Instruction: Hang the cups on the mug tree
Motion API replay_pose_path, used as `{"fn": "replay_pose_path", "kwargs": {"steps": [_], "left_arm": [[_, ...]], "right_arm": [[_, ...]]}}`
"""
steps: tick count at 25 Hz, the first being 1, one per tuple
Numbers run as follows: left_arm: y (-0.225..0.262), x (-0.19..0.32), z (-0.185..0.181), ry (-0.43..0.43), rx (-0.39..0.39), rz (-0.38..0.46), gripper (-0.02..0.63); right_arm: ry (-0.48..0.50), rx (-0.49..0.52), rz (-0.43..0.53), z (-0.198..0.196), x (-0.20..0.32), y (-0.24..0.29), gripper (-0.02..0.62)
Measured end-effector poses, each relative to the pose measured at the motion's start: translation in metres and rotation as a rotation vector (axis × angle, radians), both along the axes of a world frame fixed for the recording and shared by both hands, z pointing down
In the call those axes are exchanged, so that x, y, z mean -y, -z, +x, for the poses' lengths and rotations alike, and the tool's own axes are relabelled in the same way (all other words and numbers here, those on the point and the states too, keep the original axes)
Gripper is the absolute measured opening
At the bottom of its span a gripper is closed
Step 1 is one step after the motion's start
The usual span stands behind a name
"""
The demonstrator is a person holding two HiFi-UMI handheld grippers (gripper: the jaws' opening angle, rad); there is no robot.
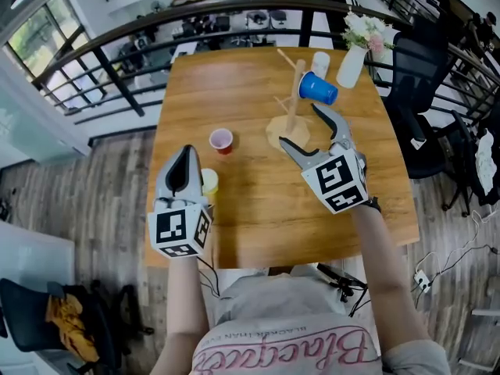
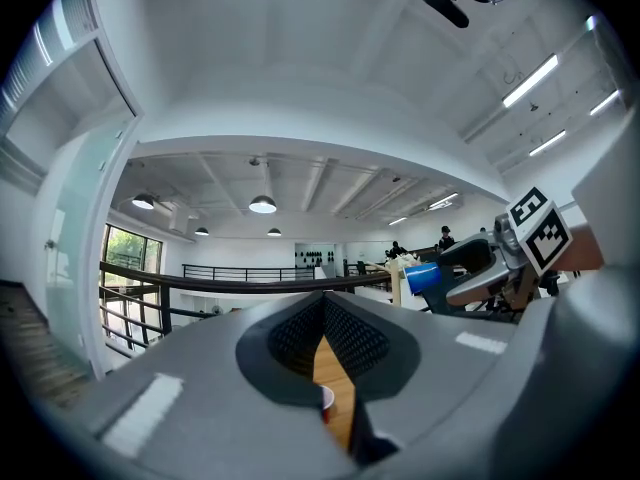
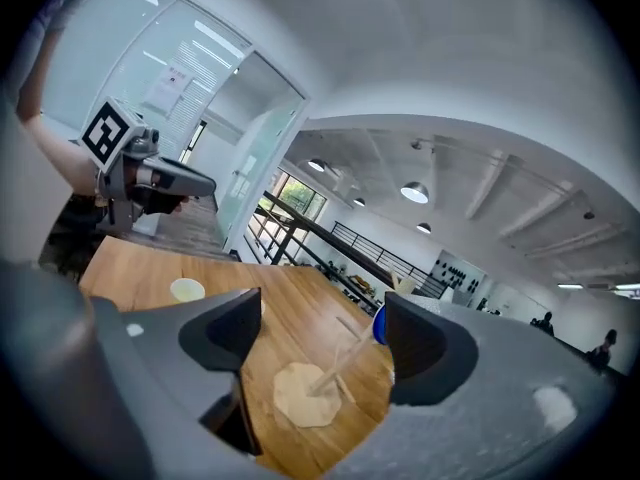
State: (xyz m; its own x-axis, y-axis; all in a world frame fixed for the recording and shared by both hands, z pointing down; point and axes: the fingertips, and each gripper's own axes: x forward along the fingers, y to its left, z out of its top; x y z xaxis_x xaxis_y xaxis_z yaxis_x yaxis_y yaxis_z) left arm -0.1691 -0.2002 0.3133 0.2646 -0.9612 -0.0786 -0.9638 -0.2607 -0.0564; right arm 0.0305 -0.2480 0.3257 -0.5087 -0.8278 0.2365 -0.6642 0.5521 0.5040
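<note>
Findings, head view.

**Table** (image 1: 258,209): wooden, with all task items on it.

**Tree** (image 1: 295,92): stands upright at about 12 to 1 o'clock of the table's centre, on a pale flat base.

**Cups:**
- The blue cup (image 1: 317,89) hangs on a peg at the trunk's 2 o'clock side, tilted with its mouth away from the trunk.
- The red cup (image 1: 222,140) stands upright on the table at 9 o'clock of centre, well apart from the tree.
- The yellow cup (image 1: 209,181) stands at 8 o'clock of centre, just beside the left gripper. Contact between them cannot be determined.

**Vase** (image 1: 351,67): a white vase with flowers sits at the table's 1 o'clock corner.

**Left gripper** (image 1: 187,153):
- It is over the table's 8 o'clock edge, pointing toward 12 o'clock.
- Its own view shows the jaws together with nothing held.
- Only a thin slit shows between the jaws, and the table and the red cup's rim are visible through it.

**Right gripper** (image 1: 301,125):
- It is at the tree's 5 o'clock, pointing toward 11 o'clock.
- Its own view shows the jaws spread wide and pressing on nothing.
- The tree's base and leaning trunk show in the gap between the jaws, lying beyond the pads and not touched by them.
- In that view the blue cup is partly hidden behind the jaw at 3 o'clock.
</note>
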Motion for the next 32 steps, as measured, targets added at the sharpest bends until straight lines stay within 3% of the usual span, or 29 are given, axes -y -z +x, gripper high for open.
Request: {"fn": "replay_pose_path", "kwargs": {"steps": [7, 13, 20, 32], "left_arm": [[-0.016, -0.01, -0.019, 0.034, -0.009, -0.026, 0.012], [-0.029, -0.019, -0.045, 0.086, -0.012, -0.046, 0.012], [-0.033, -0.031, -0.073, 0.15, -0.019, -0.055, 0.012], [-0.061, -0.054, -0.092, 0.178, -0.026, -0.121, 0.012]], "right_arm": [[0.042, 0.074, -0.099, -0.031, -0.01, -0.038, 0.36], [0.065, 0.19, -0.179, -0.055, -0.017, -0.062, 0.245], [0.153, 0.254, -0.271, -0.101, -0.032, -0.094, 0.241], [0.211, 0.184, -0.47, -0.164, -0.059, -0.19, 0.249]]}}
